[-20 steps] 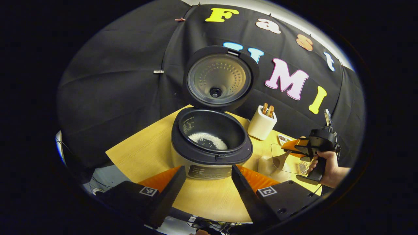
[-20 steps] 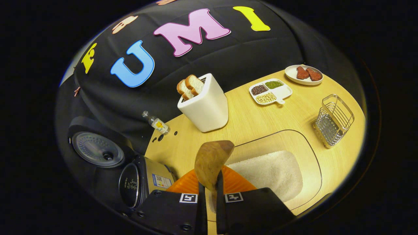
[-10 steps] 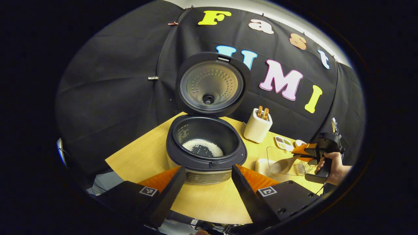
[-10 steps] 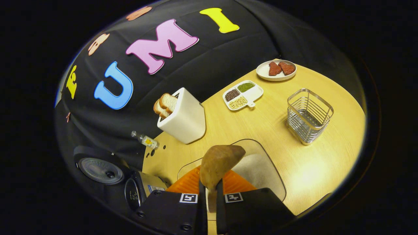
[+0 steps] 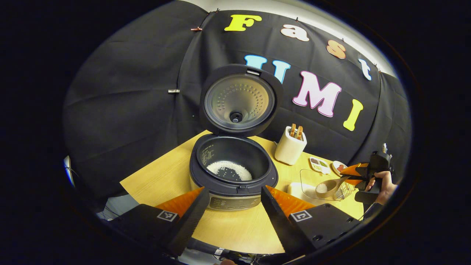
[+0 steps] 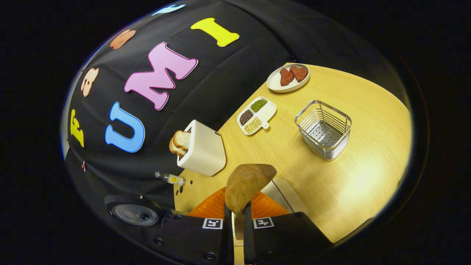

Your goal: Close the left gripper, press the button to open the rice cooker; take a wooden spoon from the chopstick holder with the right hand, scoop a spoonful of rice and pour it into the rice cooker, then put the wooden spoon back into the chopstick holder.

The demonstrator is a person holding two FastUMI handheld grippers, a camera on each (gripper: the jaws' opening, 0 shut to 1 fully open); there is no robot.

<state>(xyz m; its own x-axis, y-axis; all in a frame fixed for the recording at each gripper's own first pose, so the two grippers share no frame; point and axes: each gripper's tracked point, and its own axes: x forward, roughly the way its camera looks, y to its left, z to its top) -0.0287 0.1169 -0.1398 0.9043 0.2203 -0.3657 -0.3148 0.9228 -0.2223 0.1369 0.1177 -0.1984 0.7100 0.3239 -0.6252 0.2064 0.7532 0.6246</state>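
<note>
The rice cooker [image 5: 235,186] stands open on the table, lid [image 5: 239,101] upright, with a thin layer of rice [image 5: 229,171] in its pot. My left gripper [image 5: 234,195] hovers open just in front of it, touching nothing. At the far right, a hand holds my right gripper [image 5: 352,176] shut on the handle of a wooden spoon [image 5: 329,187], whose bowl carries some rice above the clear rice container [image 5: 307,180]. In the right gripper view the spoon [image 6: 247,186] sticks up from between the right gripper [image 6: 238,217] fingers. The wire chopstick holder [image 6: 323,129] stands ahead to the right.
A white toaster [image 6: 200,149] with bread slices stands near the wall. Behind it sit a divided dish of beans [image 6: 256,116] and a plate with red slices [image 6: 288,76]. A small bottle [image 6: 170,178] lies by the cooker lid [image 6: 134,214]. Bare tabletop [image 6: 360,176] lies at the right.
The right gripper has lifted the spoon out of the rice container and swung right toward the wire holder, now with rice in the bowl. The left gripper has barely shifted.
</note>
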